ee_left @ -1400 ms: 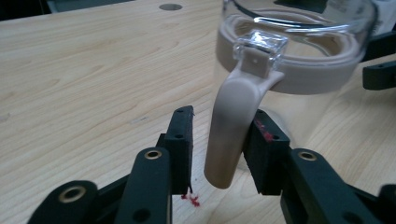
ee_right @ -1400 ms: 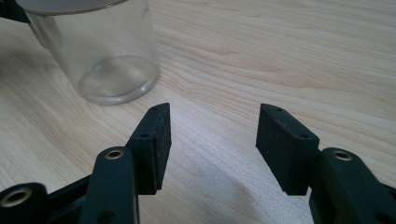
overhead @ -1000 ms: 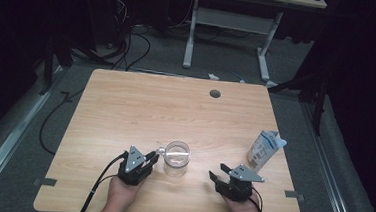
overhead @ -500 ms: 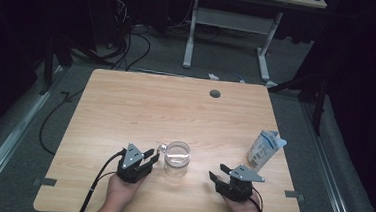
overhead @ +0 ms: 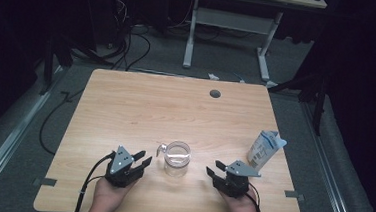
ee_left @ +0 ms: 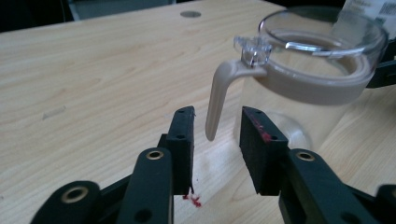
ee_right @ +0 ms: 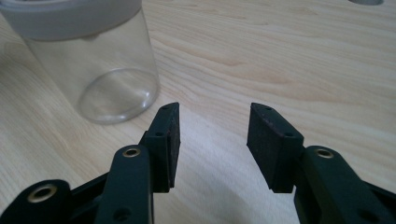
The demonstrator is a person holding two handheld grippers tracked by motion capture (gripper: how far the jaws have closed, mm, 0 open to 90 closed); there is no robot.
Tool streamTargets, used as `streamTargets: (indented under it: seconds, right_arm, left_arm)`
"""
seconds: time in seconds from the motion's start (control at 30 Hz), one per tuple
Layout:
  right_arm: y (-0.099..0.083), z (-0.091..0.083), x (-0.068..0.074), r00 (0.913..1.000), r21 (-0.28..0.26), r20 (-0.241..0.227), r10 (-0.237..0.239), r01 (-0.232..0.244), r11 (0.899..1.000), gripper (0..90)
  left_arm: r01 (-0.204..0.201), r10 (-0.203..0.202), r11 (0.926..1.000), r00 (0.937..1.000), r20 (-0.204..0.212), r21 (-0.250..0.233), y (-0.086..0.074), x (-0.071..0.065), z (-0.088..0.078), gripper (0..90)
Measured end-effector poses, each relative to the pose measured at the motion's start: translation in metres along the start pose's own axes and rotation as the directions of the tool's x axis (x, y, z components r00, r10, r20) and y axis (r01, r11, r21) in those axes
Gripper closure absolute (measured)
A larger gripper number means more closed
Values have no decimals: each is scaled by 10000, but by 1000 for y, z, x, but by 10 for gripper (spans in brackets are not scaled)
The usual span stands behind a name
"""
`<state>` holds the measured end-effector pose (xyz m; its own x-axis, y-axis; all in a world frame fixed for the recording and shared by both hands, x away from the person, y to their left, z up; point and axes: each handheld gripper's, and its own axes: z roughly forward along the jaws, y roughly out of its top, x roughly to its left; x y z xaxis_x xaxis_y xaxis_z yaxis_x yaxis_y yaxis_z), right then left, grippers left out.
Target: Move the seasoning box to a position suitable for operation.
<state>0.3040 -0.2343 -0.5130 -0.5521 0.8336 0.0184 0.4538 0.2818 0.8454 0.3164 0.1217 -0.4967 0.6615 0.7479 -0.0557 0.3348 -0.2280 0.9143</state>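
A clear glass jug with a beige band and handle stands upright near the table's front middle. My left gripper is just left of it and open. In the left gripper view the beige handle hangs in the gap of the left gripper, with no pad touching it; its jaws have just been opening. My right gripper sits to the jug's right, open. The right gripper view shows the jug off to the left of the right gripper, whose jaws have just been closing on nothing.
A white and blue carton stands upright near the table's right edge, just beyond my right gripper. A round cable hole lies at the back of the wooden table. Cables and desk legs are on the floor behind.
The left gripper's jaws have parted from the jug's handle and the hand has drawn back slightly to the left. The right hand and the jug have stayed in place.
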Motion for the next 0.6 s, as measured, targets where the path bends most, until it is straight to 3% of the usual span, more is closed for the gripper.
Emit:
streamTargets:
  seconds: [0.03,0.07,0.13,0.27,0.33,0.47,0.5,0.6]
  right_arm:
    - [10,3,2,9995,58,291,-145,144,9999,631]
    - [15,5,3,9993,33,362,-124,123,9999,641]
    - [24,8,3,9994,-162,346,-50,55,9999,638]
    - [36,22,7,9997,-245,211,-159,164,9996,638]
    - [39,27,8,9999,-252,-71,-143,141,9996,643]
    - [35,29,10,9990,-499,-399,-189,169,9986,703]
    - [31,30,15,9978,-318,-443,-487,473,9984,704]
    - [26,28,19,9969,-316,-621,-479,460,9984,708]
  left_arm:
    - [403,-406,9992,9970,660,49,2,4,0,697]
    - [526,-528,9986,9958,751,53,3,4,0,693]
    - [546,-552,9984,9964,649,112,4,4,0,629]
    - [519,-525,9986,9973,507,128,9,4,3,652]
    - [212,-212,9998,9991,354,-17,13,0,2,660]
    - [138,-131,9998,9993,362,-174,19,-4,0,712]
    - [254,-247,9995,9989,392,-166,23,-6,0,775]
    - [487,-481,9986,9984,309,-205,30,-9,3,796]
